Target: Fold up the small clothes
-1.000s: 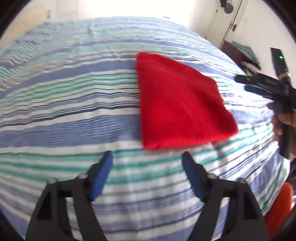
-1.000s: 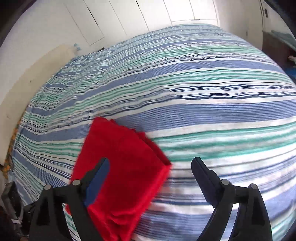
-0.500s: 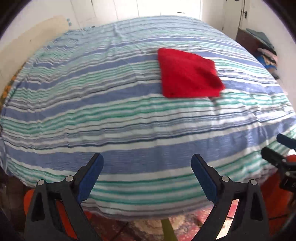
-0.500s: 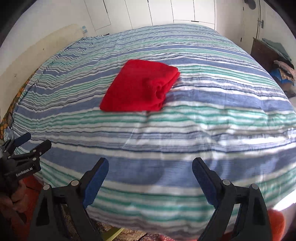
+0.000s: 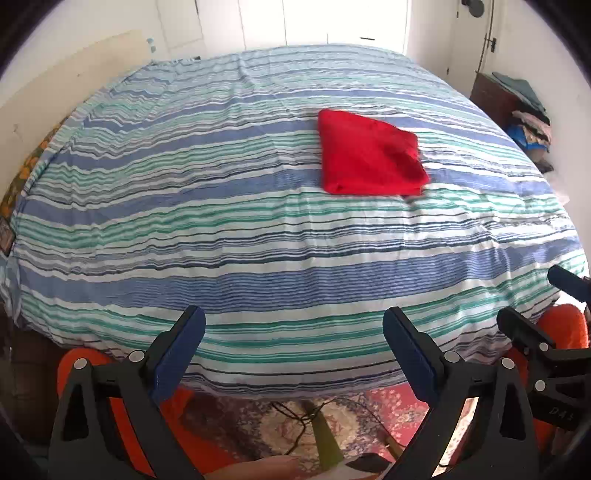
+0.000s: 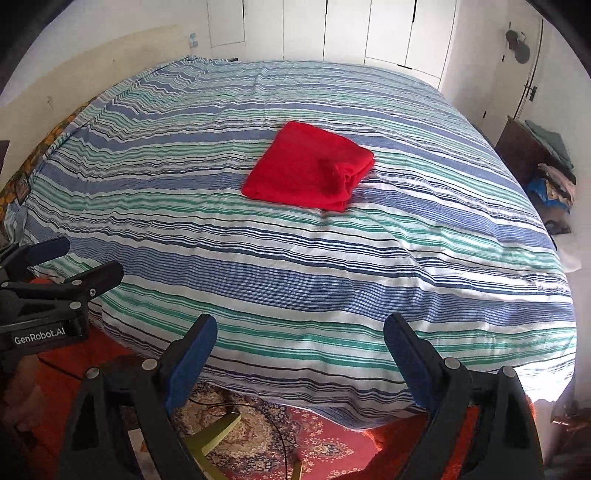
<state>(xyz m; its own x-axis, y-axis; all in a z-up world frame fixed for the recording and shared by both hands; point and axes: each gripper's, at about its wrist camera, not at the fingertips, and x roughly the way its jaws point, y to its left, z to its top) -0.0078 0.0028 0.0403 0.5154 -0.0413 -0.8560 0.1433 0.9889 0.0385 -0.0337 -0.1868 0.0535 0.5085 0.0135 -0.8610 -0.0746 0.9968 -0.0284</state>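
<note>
Red cloth (image 5: 369, 157), folded into a rough square, lies on the striped bedspread (image 5: 221, 221) that covers the whole bed, a little past the middle of the bed as seen from the foot end. In the right wrist view the same red cloth (image 6: 310, 166) shows its layered folded edges along the side turned toward the dark cabinet (image 6: 521, 147), and that edge looks slightly bunched rather than flat. Nothing lies on the cloth and no gripper touches it; both grippers are well apart from it, back at the near edge of the bed.

Left gripper (image 5: 293, 343) has its blue-padded jaws spread wide with only bedspread and floor seen between them. Right gripper (image 6: 299, 350) is likewise spread wide and holds nothing. Each gripper also shows at the side of the other's view, beside the near edge of the bed.

Beyond the near edge of the bed a patterned red rug (image 6: 314, 443) covers the floor, with a thin dark cable (image 6: 280, 432) and a yellow-green piece (image 6: 218, 432) lying on it. On the dark cabinet, off the far corner of the bed, sits a heap of folded clothes (image 6: 554, 170). White cupboard doors (image 6: 369, 29) stand behind the head of the bed.
</note>
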